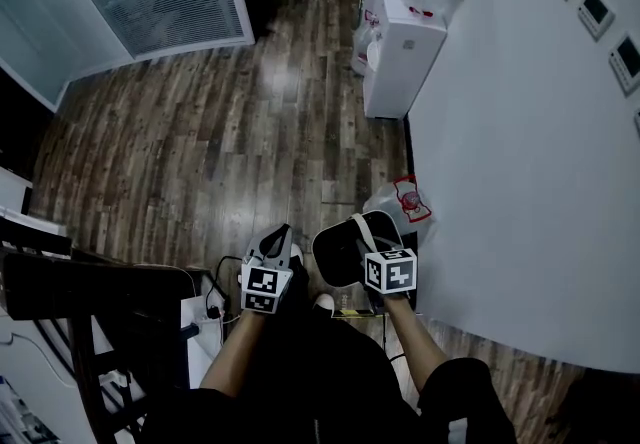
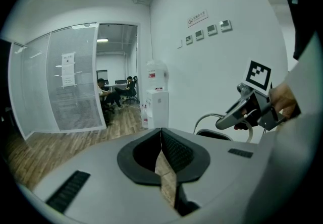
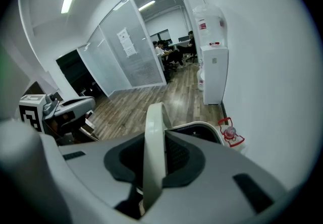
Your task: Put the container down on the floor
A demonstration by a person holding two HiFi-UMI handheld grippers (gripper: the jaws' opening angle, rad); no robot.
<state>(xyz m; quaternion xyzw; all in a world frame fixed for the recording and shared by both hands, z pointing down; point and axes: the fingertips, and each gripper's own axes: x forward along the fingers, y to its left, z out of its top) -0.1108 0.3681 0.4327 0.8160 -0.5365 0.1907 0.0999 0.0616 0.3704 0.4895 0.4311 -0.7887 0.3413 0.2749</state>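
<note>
Container (image 1: 338, 250) off the floor (image 1: 200, 152), hanging at 11 o'clock of right gripper (image 1: 374, 230), the nearer one, clamped on its white handle (image 3: 153, 152) running 12 to 6. Left gripper (image 1: 279, 236) closed, empty, at 9 o'clock of container.

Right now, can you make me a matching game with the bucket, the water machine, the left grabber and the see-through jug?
Things:
1. container
2. water dispenser
3. left gripper
4. clear jug

States:
A. low on the floor, red label
B. jaws together, nothing between them
C. white handle clamped in the right gripper
D. tall and white, bottle on top

Pairs: 1-C, 2-D, 3-B, 4-A
</note>
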